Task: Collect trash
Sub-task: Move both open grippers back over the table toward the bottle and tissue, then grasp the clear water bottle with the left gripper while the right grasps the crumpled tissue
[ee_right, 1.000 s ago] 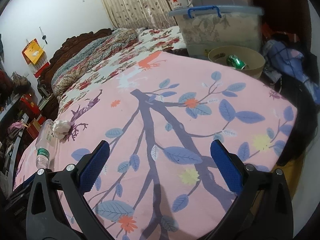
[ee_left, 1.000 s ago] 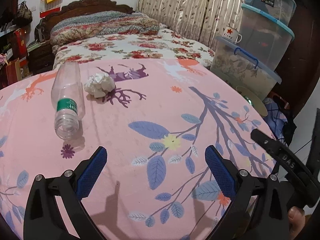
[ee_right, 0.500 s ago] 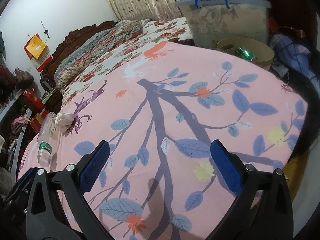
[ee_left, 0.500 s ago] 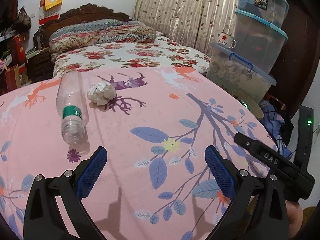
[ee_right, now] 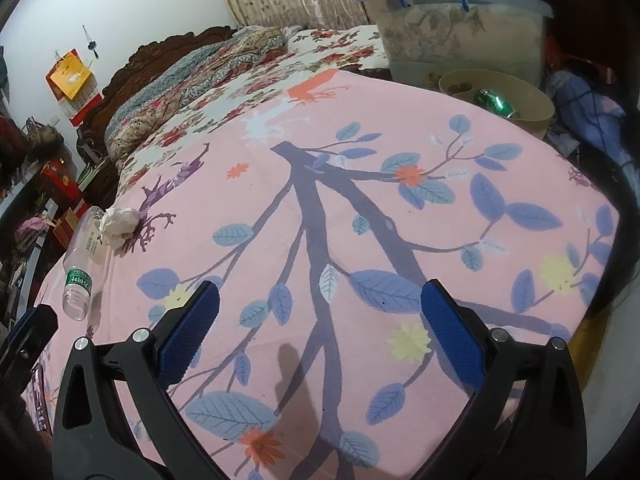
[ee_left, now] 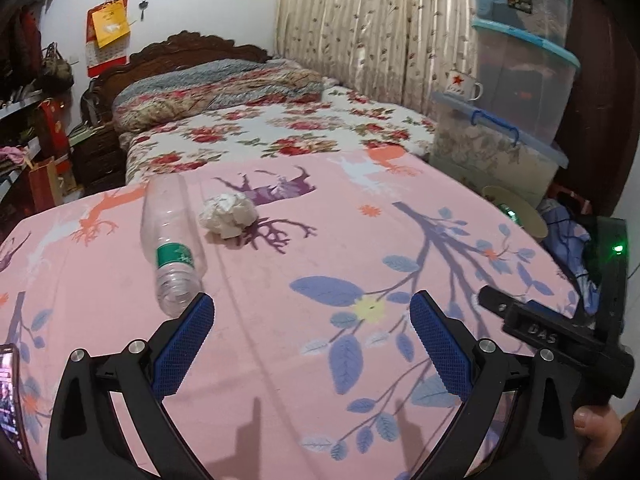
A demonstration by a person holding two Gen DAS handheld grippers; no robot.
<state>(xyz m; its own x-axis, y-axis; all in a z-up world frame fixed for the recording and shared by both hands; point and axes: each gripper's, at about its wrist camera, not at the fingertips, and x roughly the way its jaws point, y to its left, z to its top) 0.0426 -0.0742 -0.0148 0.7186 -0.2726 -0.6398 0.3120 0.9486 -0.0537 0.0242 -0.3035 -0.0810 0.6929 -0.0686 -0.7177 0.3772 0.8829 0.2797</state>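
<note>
Already partway: one can binned, a bottle and a paper ball left to gather
We hold both tongs spread wide and empty over the pink sheet [ee_left: 280,320]: left tongs [ee_left: 310,334] just short of the mouth of the empty plastic bottle [ee_left: 170,236], which lies on its side, and right tongs [ee_right: 320,320] well apart from it. Beside the bottle, perhaps touching it, sits a crumpled paper ball [ee_left: 229,220]. Off the far right edge stands a tan round bin [ee_right: 532,96] holding a green can [ee_right: 494,103] and some small scraps we cannot make out. Behind it sit stacked clear storage boxes [ee_left: 520,92] with folded fabric in the lowest and a star-marked mug [ee_left: 462,84] on its lid
</note>
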